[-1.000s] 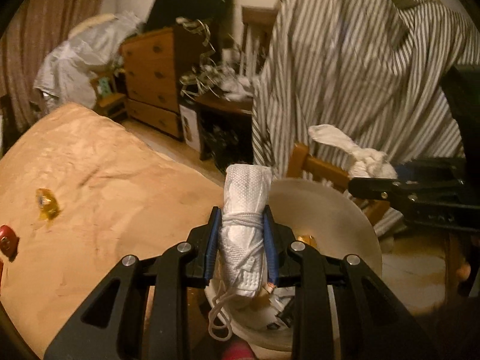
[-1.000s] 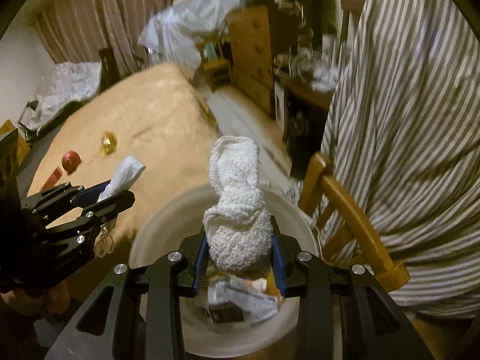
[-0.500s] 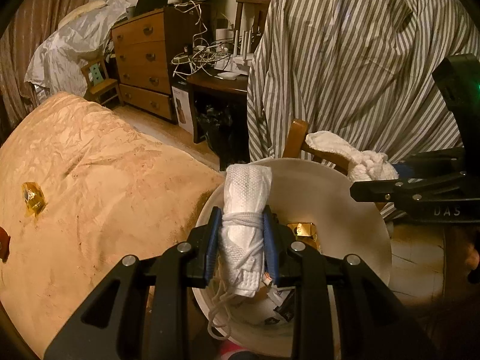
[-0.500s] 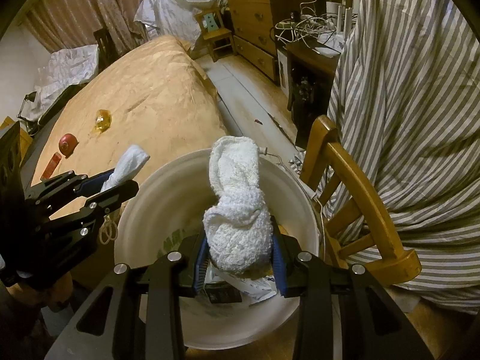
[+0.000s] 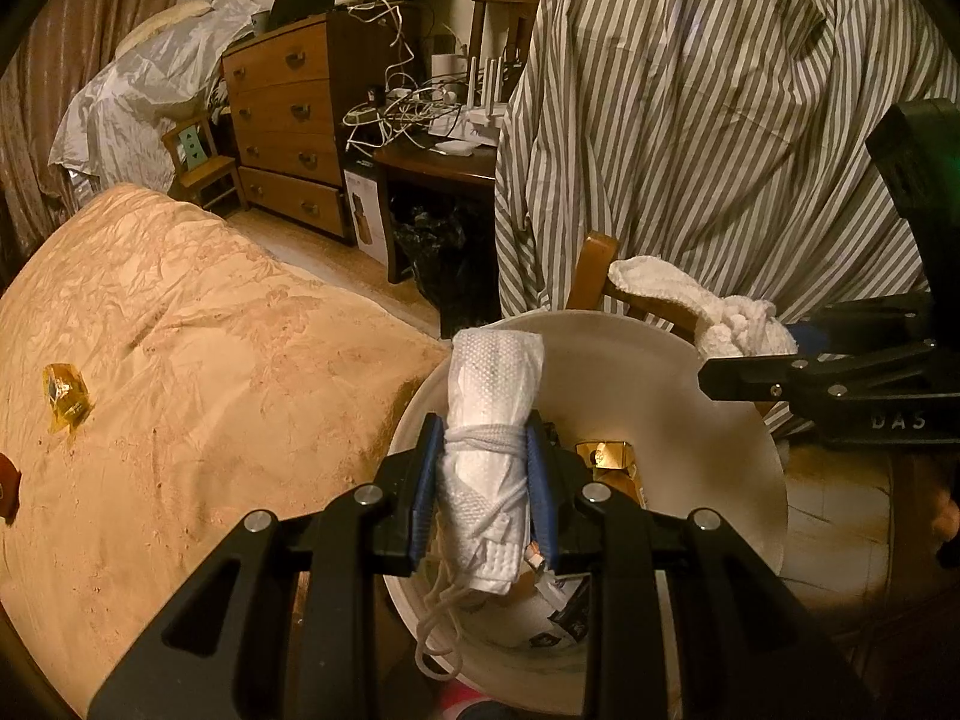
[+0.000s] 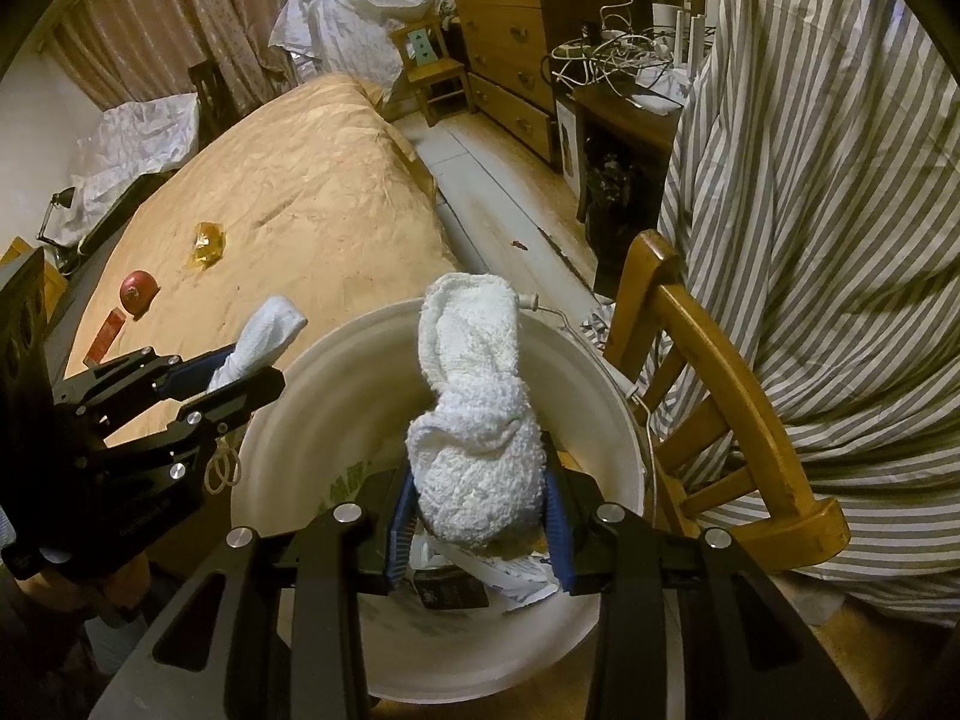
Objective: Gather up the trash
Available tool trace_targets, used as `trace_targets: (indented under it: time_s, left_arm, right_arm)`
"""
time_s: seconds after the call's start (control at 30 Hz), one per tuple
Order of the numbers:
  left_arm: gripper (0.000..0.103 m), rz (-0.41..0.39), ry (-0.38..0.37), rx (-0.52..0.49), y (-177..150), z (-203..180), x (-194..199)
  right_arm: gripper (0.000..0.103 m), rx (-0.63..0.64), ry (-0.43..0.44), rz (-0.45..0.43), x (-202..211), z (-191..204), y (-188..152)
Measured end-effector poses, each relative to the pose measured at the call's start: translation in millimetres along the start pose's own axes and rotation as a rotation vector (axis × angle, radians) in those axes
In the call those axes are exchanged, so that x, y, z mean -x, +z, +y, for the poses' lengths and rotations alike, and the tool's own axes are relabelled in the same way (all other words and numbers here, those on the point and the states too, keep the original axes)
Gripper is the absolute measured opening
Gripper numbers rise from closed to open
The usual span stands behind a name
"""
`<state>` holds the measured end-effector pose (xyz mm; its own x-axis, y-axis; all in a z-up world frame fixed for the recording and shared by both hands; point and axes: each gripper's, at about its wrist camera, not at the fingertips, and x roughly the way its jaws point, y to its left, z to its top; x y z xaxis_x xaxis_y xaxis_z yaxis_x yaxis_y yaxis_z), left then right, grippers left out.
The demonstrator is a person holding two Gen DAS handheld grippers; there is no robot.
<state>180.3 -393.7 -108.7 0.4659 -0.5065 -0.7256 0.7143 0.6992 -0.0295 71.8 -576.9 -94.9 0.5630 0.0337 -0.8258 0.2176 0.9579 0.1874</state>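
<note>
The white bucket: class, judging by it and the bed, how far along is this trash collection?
Done: wrappers and paper already lie in the white bucket. In hand: the left claw grips a rolled face mask and the right claw a knotted white cloth, both over the bucket. Left: a yellow wrapper and red items on the bed.

White round plastic bucket (image 6: 300,420), plain inside, at 6 o'clock in both views. White rolled face mask with cord loops (image 5: 489,438), dotted weave. White knotted terry cloth (image 6: 474,450), nubby. Black gripper frames; blue pads (image 5: 423,492). Tan crinkled bedcover (image 5: 180,360) at 9 o'clock, faint floral pattern; on it a yellow-gold crumpled wrapper (image 5: 65,399) and a red round object (image 6: 138,291). Grey-and-white striped sheet (image 5: 720,138) at 1 o'clock. Honey-brown wooden chair (image 6: 732,372). Brown wooden chest of drawers (image 5: 285,126) at 11 o'clock.
</note>
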Motion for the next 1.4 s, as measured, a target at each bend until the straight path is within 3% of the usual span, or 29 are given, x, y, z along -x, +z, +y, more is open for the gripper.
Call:
trace_targets:
  time_s: [0.07, 0.17, 0.47, 0.73, 1.1, 1.27, 1.4]
  left_arm:
    - [0.032, 0.007, 0.001, -0.001, -0.8, 0.1, -0.4]
    - [0.06, -0.003, 0.012, -0.007, -2.1, 0.0, -0.4]
    - [0.063, -0.006, 0.028, -0.003, -3.5, 4.7, 0.7]
    - [0.069, -0.033, 0.033, -0.004, -7.5, 3.4, 17.7]
    - [0.096, -0.14, 0.03, 0.005, -27.2, 15.1, 78.0]
    - [0.097, -0.219, 0.066, 0.036, -41.8, 25.6, 114.1]
    - [0.097, -0.281, 0.137, 0.026, -62.2, 25.2, 143.5]
  right_arm:
    - [0.044, -0.009, 0.006, -0.008, 0.4, 0.6, 0.7]
    - [0.051, -0.019, 0.011, -0.021, 1.8, -0.5, -0.6]
    - [0.054, -0.032, 0.015, -0.041, 7.6, -2.1, -5.7]
    - [0.068, -0.013, 0.026, -0.113, 33.0, 15.4, -18.4]
    - [0.084, 0.049, -0.033, -0.329, 102.0, 61.3, -70.5]
    - [0.089, 0.072, -0.118, -0.472, 134.7, 82.0, -110.4]
    - [0.097, 0.087, -0.168, -0.552, 152.2, 100.1, -146.7]
